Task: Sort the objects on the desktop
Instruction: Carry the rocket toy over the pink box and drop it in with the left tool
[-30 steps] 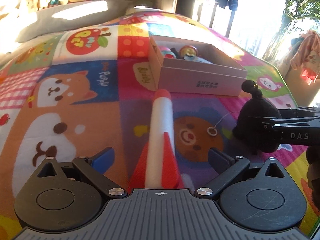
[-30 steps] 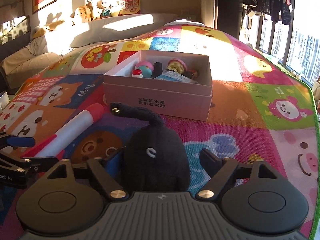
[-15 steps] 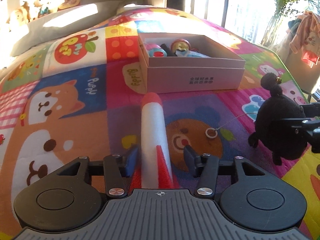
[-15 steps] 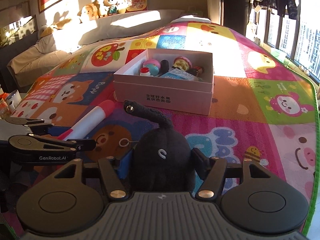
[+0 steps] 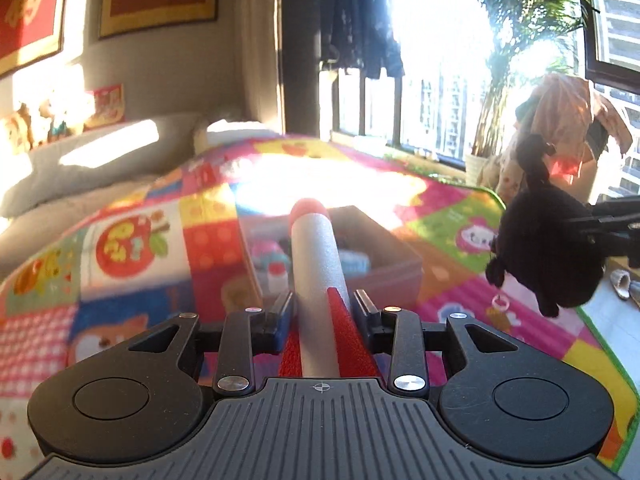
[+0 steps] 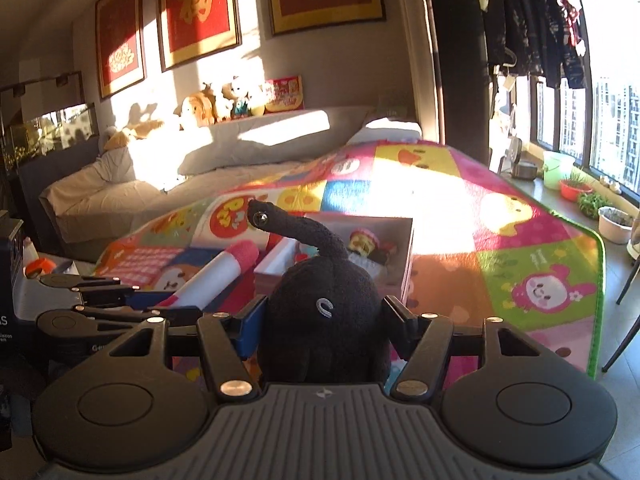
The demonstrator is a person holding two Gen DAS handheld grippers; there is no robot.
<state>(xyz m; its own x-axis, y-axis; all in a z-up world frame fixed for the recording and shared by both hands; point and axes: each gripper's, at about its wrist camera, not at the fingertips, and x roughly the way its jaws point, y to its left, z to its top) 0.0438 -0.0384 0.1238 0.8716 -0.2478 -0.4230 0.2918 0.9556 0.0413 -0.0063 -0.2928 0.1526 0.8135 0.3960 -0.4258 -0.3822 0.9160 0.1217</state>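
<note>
While several toys already lie in the box (image 5: pixel 400 256), left tongs (image 5: pixel 322 308) pinch the foam rocket (image 5: pixel 314 264) and right tongs (image 6: pixel 322 316) pinch the black plush (image 6: pixel 324 312), neither boxed yet.

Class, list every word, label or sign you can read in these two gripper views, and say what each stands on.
"福" (probably; a gold character): on the middle red framed picture.
"AS": cut-off letters on the dark box at the left edge; the small print below them is unreadable.
Too blurred to read: the lettering on the apple patch of the play mat.
</note>
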